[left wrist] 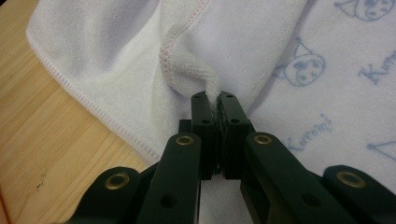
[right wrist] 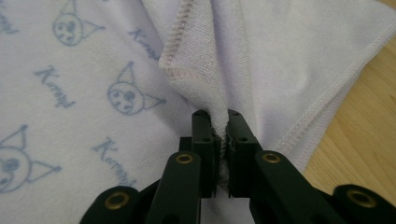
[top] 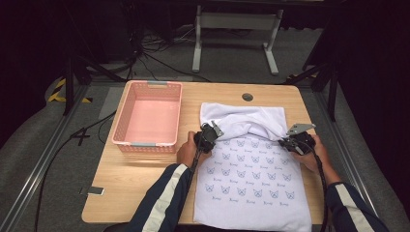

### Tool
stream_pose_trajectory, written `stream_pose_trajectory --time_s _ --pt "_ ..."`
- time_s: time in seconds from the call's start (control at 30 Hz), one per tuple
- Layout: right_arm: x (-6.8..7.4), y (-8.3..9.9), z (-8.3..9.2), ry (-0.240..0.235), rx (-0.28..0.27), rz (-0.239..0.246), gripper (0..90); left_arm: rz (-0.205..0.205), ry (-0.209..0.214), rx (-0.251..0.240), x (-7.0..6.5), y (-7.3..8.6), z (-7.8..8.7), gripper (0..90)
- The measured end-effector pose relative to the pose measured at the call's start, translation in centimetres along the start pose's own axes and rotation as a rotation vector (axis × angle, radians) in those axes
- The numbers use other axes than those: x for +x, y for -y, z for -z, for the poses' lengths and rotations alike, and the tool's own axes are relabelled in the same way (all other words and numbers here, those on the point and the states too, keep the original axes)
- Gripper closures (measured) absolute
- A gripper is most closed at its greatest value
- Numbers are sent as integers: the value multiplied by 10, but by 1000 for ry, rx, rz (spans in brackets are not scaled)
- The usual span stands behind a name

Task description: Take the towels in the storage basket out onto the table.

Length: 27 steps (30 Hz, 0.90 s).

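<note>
We work at a wooden table [top: 145, 193], where a white towel [top: 251, 188] printed with small cat faces lies spread over the right half, its near edge reaching the table's near edge. The far part of the towel is lifted and doubled toward us, so we judge the step in hand to be the first fold. Our left gripper [top: 207, 137] has its jaws pinched tight on one stitched far corner [left wrist: 187, 65], and our right gripper [top: 295, 142] is clamped on the other [right wrist: 196, 79]. Next we would need to carry both corners evenly to the near edge, keep them level, and lay them down square before letting go. To the left stands a pink plastic basket [top: 121, 128], with nothing in it.
</note>
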State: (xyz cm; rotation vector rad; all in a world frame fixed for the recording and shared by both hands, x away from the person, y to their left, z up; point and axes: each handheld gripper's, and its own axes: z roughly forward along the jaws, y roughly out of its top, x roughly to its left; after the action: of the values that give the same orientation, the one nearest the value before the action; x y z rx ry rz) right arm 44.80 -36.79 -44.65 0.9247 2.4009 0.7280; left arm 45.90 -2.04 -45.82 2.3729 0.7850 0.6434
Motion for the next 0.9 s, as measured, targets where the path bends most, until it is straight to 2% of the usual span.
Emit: stream_pose_trajectory --time_s 0.1,0.17,0.27,0.3,0.33,0.37,0.4,0.43,0.53,0.6,0.67,0.73,0.77,0.8,0.83,0.9 --pt "-2 2 6 -40 -27 -27 846 -6 12 -22 -2 -1 3 870" --pt "-3 1 12 -38 -47 -27 845 3 30 -73 -2 -7 15 870" --pt "-5 -3 25 -52 -107 -45 841 -4 50 -93 -2 -10 25 870" --pt "-5 -3 25 -52 -107 -45 841 -16 56 -115 -1 -12 34 870" --pt "-5 -5 34 -65 -132 -35 841 -19 62 -138 -1 -12 41 869" --pt "-3 -6 47 -71 -163 -19 841 -37 72 -173 1 -13 57 869" --pt "-3 -6 47 -71 -163 -19 841 -37 72 -173 1 -13 57 869" --pt "-2 -6 54 -76 -181 -16 842 -42 79 -191 2 -12 65 869" --pt "2 -4 80 -95 -243 -1 840 -41 124 -250 4 -5 91 868" --pt "5 -2 100 -108 -287 9 840 -60 145 -278 4 1 107 868" --pt "13 2 117 -142 -314 42 840 -70 189 -309 1 11 121 867" --pt "23 7 128 -172 -314 89 835 -118 208 -312 -7 21 132 866" --pt "30 10 133 -194 -304 116 835 -128 235 -319 -10 27 136 866" --pt "36 15 137 -205 -291 137 835 -139 258 -312 -15 33 139 866" --pt "41 20 140 -221 -280 155 834 -161 258 -299 -19 38 142 866" --pt "54 32 148 -277 -262 180 834 -172 304 -288 -25 49 146 866"
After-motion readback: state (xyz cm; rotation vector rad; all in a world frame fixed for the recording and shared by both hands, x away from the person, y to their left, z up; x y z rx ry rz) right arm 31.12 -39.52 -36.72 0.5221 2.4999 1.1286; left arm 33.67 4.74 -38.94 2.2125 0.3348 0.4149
